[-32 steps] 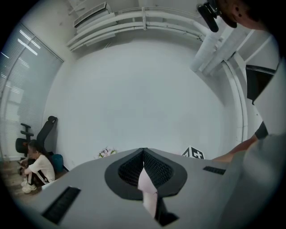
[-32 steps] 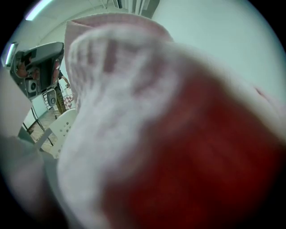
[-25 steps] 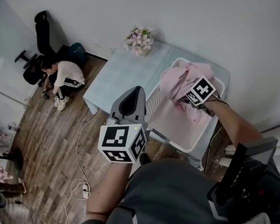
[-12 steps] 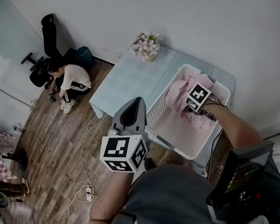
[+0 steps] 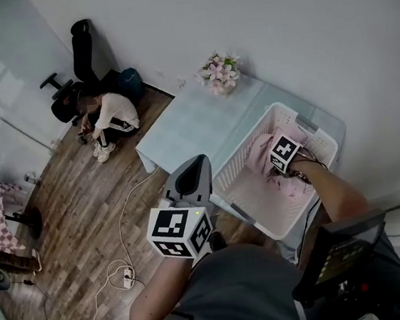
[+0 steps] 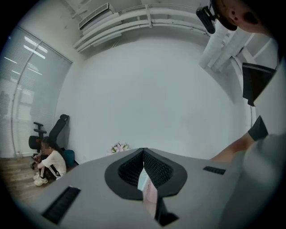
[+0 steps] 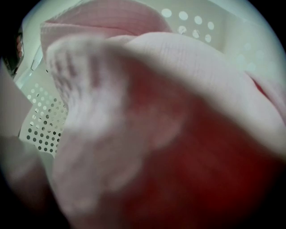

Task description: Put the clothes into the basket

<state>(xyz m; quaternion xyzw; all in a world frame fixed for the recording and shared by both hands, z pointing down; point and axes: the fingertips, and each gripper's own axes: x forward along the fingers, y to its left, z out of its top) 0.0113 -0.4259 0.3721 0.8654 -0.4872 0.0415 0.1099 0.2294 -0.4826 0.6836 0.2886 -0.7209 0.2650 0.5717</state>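
Observation:
A white perforated laundry basket (image 5: 237, 160) stands on the pale blue table (image 5: 185, 125). A pink garment (image 5: 259, 152) lies bunched inside it at the far end. My right gripper (image 5: 283, 162) points down into the basket, sunk in that garment, its jaws hidden under the marker cube. In the right gripper view the pink garment (image 7: 147, 112) fills the picture, with the basket wall (image 7: 42, 127) behind; the cloth is gathered in the jaws. My left gripper (image 5: 194, 165) hovers left of the basket with its jaws together, as its tip (image 6: 143, 150) also shows, holding nothing.
A bunch of pink flowers (image 5: 220, 72) stands at the table's far edge. A person (image 5: 112, 117) sits on the wooden floor by a black office chair (image 5: 74, 66). White cables and a power strip (image 5: 127, 273) lie on the floor to the left.
My right gripper has come down with the pink garment, from above the basket's rim to inside the basket. The left gripper has drifted slightly.

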